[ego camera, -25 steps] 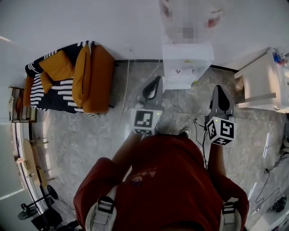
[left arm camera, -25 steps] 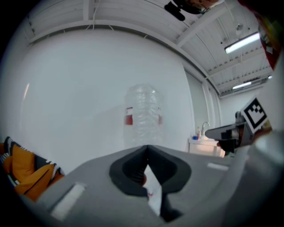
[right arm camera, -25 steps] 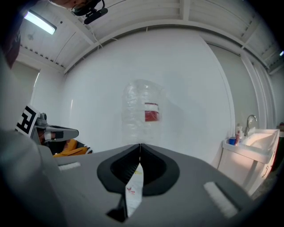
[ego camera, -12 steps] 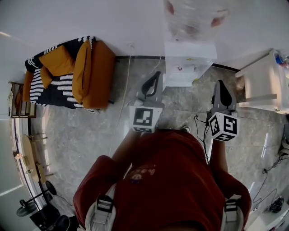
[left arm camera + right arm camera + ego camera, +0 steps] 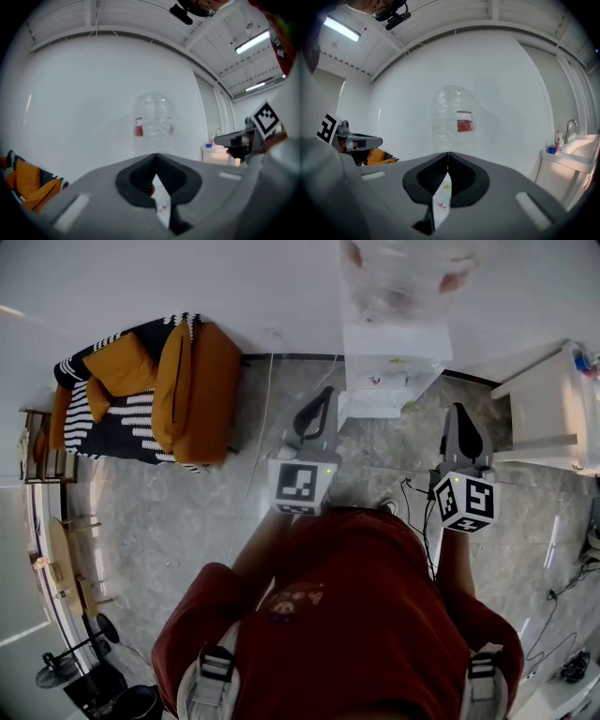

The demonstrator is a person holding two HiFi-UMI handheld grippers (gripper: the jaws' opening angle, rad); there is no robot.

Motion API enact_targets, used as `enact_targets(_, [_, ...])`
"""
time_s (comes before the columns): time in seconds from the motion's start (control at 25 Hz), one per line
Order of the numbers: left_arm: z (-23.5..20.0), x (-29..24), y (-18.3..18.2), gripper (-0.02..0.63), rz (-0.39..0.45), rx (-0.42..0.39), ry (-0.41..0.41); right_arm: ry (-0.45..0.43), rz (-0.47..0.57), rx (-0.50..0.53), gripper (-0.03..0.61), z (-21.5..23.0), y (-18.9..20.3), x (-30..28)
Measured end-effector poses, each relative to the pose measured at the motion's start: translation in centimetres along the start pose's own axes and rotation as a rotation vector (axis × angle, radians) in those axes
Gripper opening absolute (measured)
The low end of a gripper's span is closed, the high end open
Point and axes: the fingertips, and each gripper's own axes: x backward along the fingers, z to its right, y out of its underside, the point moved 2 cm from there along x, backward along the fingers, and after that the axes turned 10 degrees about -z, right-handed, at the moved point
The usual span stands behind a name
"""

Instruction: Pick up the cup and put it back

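I get a head view looking steeply down over the left gripper (image 5: 324,397) and right gripper (image 5: 457,411); both gripper views face past their jaws toward one water bottle (image 5: 152,123) (image 5: 454,121) (image 5: 403,277).

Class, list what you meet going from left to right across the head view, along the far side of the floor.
Sofa → left gripper → water dispenser → right gripper → white cabinet.

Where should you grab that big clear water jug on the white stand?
Probably its ridged middle, from the front. The jug stands upright on the white stand, round and wide, with no handle showing and its neck hidden. One gripper likely can't span it, so press the left gripper and right gripper against opposite sides.
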Motion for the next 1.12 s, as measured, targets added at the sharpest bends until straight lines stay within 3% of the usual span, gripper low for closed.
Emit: enact_targets(1.12, [-0.1, 1.0, 0.6, 0.0, -0.018, 0.001, -0.004, 0.002, -0.023, 0.01, 0.002, -0.9, 1.5, 0.3])
